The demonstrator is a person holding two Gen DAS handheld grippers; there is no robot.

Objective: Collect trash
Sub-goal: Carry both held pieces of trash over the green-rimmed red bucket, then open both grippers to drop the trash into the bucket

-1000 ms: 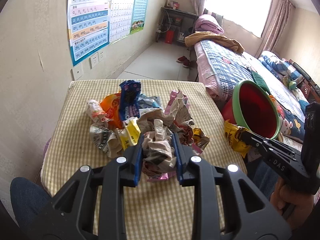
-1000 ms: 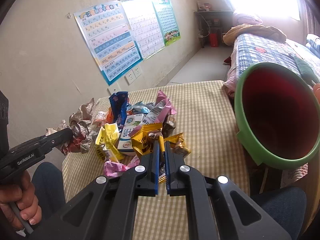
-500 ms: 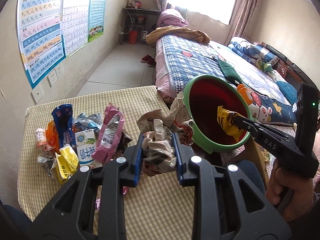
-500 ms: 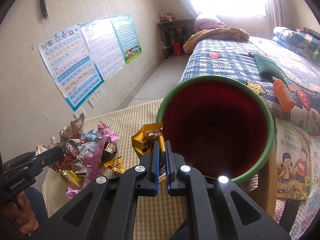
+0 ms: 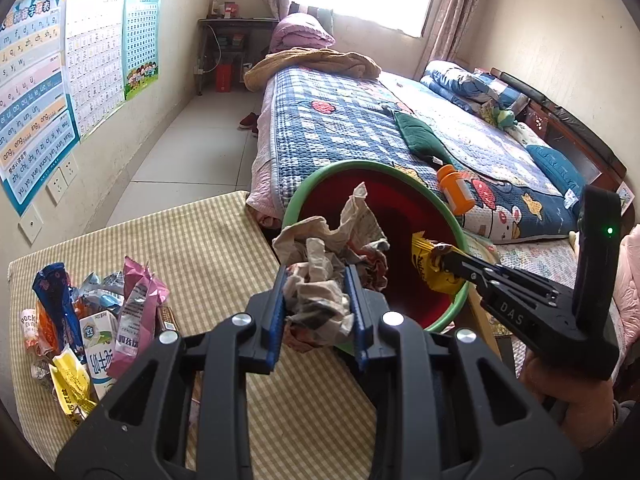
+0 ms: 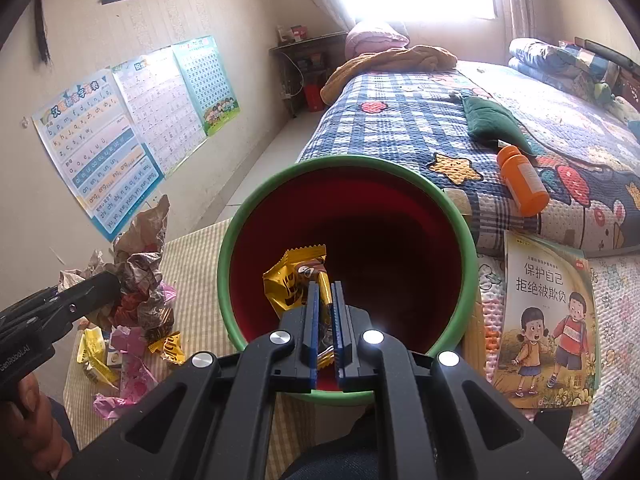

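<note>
Trash: the left gripper clamps crumpled paper before the bin. Over the bin's mouth, the right gripper pinches a yellow wrapper tight.

Left gripper clamped on a wad; right gripper pinched nearly shut, both angled downward

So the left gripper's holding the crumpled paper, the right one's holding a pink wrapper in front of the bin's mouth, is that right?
Not quite: the wrapper in the right gripper is yellow, not pink, as the right wrist view shows. The rest stands: the left gripper holds the crumpled paper, and the wrapper is in front of the mouth of the bin.
</note>
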